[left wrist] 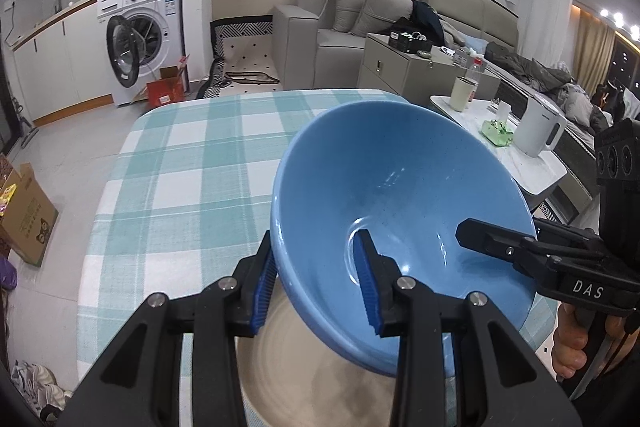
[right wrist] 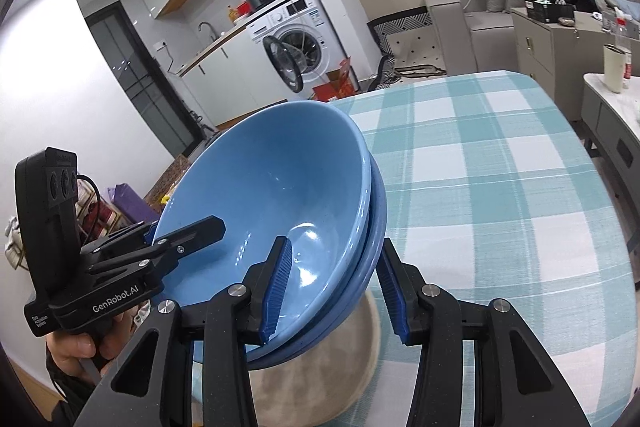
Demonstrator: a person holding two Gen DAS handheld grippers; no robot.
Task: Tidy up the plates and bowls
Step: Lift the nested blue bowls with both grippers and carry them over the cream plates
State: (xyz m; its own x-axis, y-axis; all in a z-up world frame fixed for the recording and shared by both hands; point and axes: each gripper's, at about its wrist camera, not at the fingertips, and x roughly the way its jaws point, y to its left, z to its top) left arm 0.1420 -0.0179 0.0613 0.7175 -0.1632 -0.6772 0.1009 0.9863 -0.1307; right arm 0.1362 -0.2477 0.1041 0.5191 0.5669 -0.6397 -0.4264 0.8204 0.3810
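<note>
A stack of nested blue bowls (left wrist: 400,195) is held tilted above a beige plate (left wrist: 320,375) on the checked tablecloth. My left gripper (left wrist: 316,287) straddles the near-left rim, one blue pad inside the bowl and one outside. My right gripper (right wrist: 336,287) straddles the opposite rim of the stack (right wrist: 280,195), one pad inside and one outside. Each gripper shows in the other's view: the right one (left wrist: 520,251), the left one (right wrist: 160,247). The beige plate (right wrist: 332,359) lies under the stack, partly hidden.
The table (left wrist: 192,155) carries a teal and white checked cloth. A white side table (left wrist: 516,163) with a kettle (left wrist: 538,131) and cup stands to the right. A cardboard box (left wrist: 28,215) sits on the floor left. Washing machine and sofa stand behind.
</note>
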